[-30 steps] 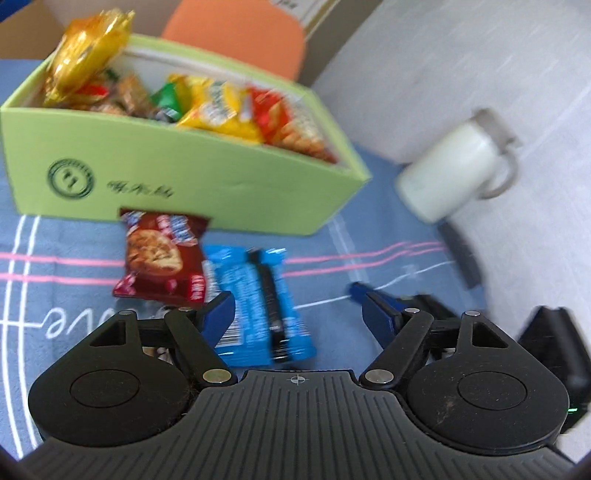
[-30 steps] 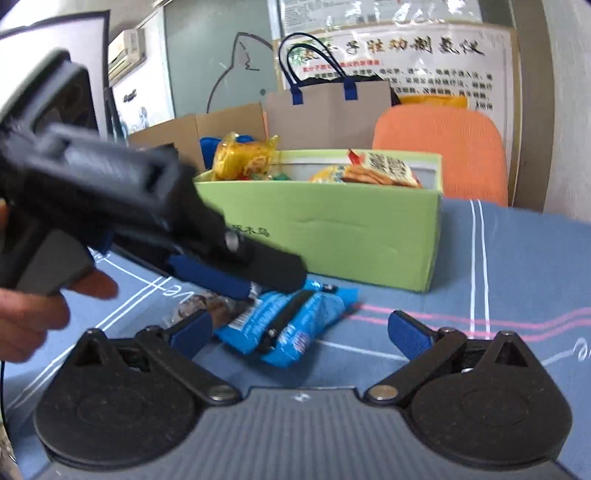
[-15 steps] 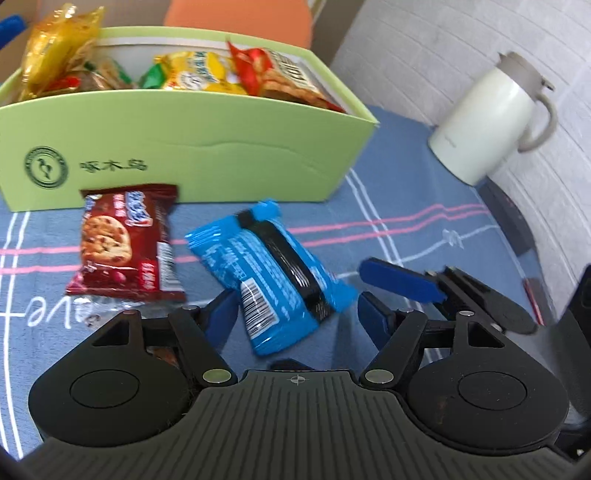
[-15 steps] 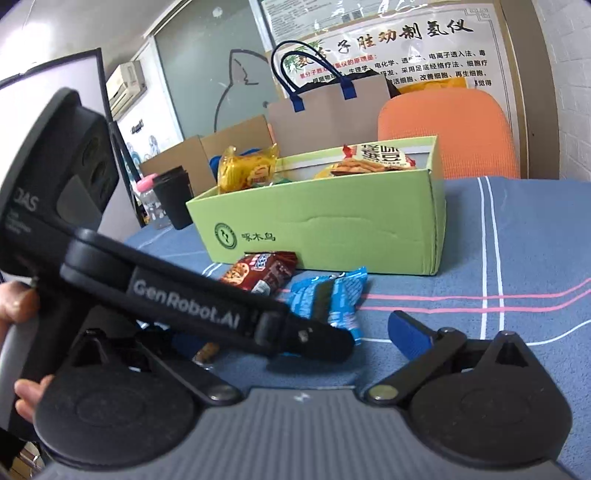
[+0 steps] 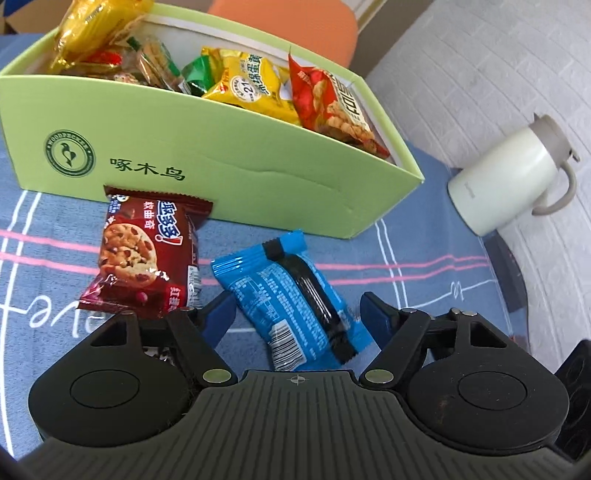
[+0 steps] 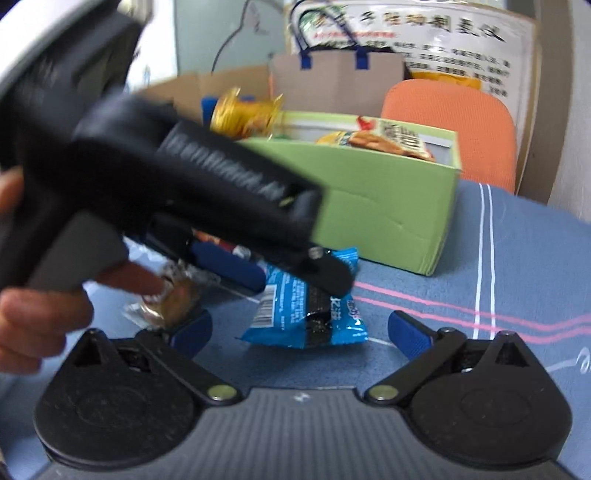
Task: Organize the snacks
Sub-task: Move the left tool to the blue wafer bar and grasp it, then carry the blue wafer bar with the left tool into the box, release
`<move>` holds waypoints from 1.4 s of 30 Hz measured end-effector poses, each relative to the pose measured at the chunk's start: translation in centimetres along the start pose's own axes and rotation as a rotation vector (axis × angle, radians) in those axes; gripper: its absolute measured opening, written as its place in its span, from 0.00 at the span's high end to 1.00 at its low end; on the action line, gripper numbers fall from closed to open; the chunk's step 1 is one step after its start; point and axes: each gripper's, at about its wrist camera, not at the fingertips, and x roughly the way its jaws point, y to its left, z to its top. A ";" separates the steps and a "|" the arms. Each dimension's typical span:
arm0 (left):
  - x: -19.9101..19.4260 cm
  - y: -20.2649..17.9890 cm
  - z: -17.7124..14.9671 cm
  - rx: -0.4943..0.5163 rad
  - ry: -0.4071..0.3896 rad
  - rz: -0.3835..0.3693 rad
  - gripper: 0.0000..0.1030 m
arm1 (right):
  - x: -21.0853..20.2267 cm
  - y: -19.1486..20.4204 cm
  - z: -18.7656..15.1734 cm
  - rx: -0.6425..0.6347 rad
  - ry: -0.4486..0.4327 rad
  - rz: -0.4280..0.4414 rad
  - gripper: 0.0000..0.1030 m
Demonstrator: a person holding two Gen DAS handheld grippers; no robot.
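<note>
Here the left tool hangs low over the blue-clothed counter with its blue-padded fingers spread wide to either side of a crinkly blue foil snack packet with a black stripe, not pinching it. The right tool is likewise spread open and empty, facing the same packet from the other side. A dark red cookie wrapper lies just beside the blue one, its top edge against the wall of the light green cardboard box.

The likely trouble: the packet lies skewed between the fingers, so a squeeze may catch only a corner of slippery foil and let it slide out or droop on the lift. The left finger is also near the red wrapper and could drag it along. With both tools converging on one packet, they might knock together.

The green box is already well filled with upright snack bags: a gold foil one, a yellow one and a red one. A cream jug with a grey lid stands well apart.
</note>
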 end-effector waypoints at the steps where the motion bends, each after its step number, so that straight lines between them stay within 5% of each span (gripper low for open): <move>1: 0.1 -0.1 0.2 0.006 0.003 -0.001 0.42 | 0.4 0.1 0.1 -0.006 0.012 -0.007 0.03; 6: 1.0 -0.4 0.9 0.040 0.007 -0.014 0.44 | 1.5 0.6 0.3 -0.013 0.045 0.032 0.03; 11: 1.1 -0.5 0.6 0.089 0.029 -0.033 0.66 | 1.0 1.7 0.0 -0.025 0.043 0.024 0.03; 16: -0.3 -0.7 -2.0 0.108 0.043 -0.056 0.66 | -1.5 4.2 -1.7 -0.049 0.039 -0.004 0.03; 23: -4.1 -1.5 -8.0 0.133 0.026 -0.023 0.56 | -5.8 7.8 -4.9 -0.079 0.035 0.044 0.03; 29: -4.6 -0.6 -7.6 0.107 0.036 -0.033 0.33 | -6.4 6.3 -4.8 0.015 0.016 -0.036 0.03; 33: -4.8 -0.9 -8.1 0.138 0.031 -0.012 0.34 | -6.7 7.0 -5.4 0.006 0.016 -0.043 0.03; 38: -4.8 -1.4 -8.7 0.183 0.021 0.007 0.39 | -5.9 7.6 -5.1 0.008 0.034 -0.022 0.04; 40: -5.0 -1.7 -9.1 0.212 0.013 0.005 0.42 | -5.9 8.1 -4.9 0.006 0.023 -0.013 0.13; 42: -5.0 -1.9 -9.7 0.242 -0.009 0.013 0.67 | -6.0 8.4 -4.5 0.012 0.016 -0.037 0.27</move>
